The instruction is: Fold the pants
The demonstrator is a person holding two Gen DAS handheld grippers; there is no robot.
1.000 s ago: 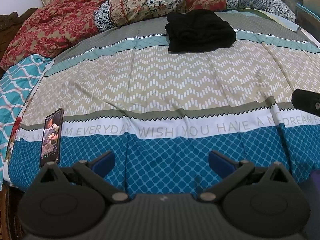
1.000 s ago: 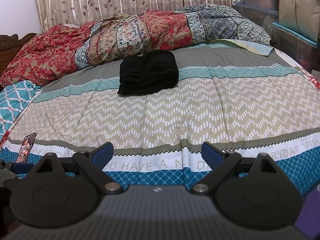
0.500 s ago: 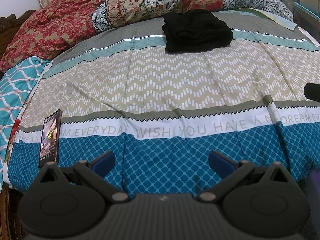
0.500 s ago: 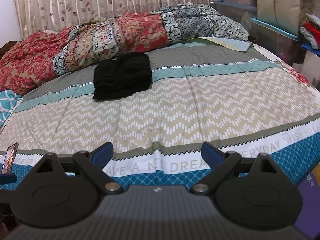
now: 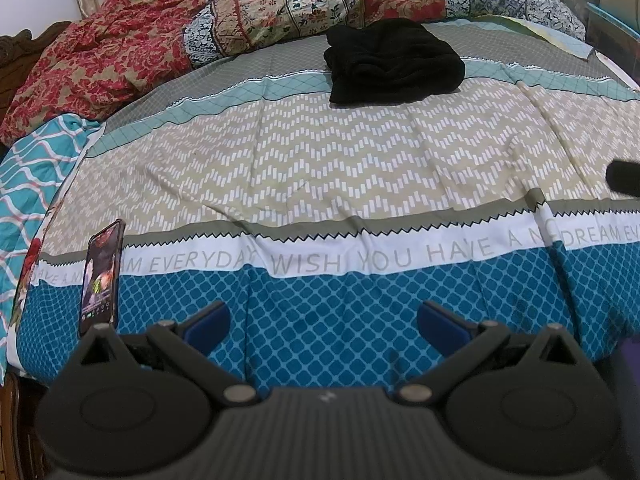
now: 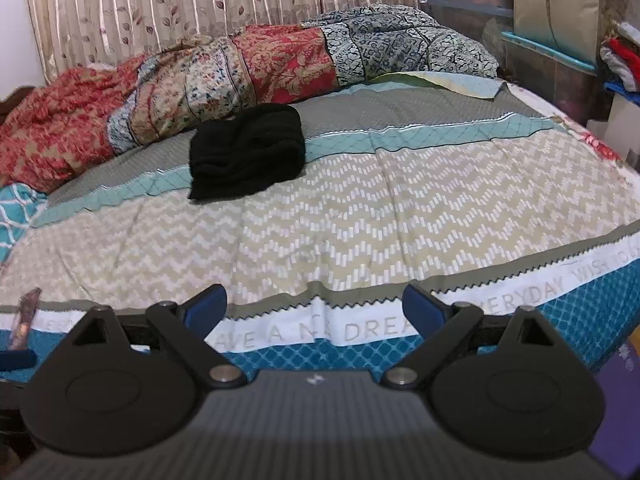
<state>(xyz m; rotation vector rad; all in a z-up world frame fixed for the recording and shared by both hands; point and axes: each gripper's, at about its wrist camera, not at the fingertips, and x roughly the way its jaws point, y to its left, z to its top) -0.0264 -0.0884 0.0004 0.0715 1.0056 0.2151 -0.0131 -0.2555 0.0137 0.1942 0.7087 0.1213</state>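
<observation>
The black pants (image 5: 394,64) lie as a folded bundle on the far part of the bed, on the grey and teal stripes; they also show in the right wrist view (image 6: 248,150). My left gripper (image 5: 322,322) is open and empty, held low over the bed's near blue edge. My right gripper (image 6: 314,308) is open and empty, over the white lettered stripe. Both are well short of the pants. A dark part of the right gripper (image 5: 624,178) shows at the left view's right edge.
A phone (image 5: 102,276) lies on the bedspread (image 5: 360,168) at the near left. A heap of red and patterned quilts (image 6: 240,68) runs along the back, before the curtains (image 6: 200,8). Storage boxes and clothes (image 6: 560,32) stand at the right.
The right gripper has swung to the right and back a little to the left, so the pants shifted in its view. The left gripper has barely moved. Both stayed open.
</observation>
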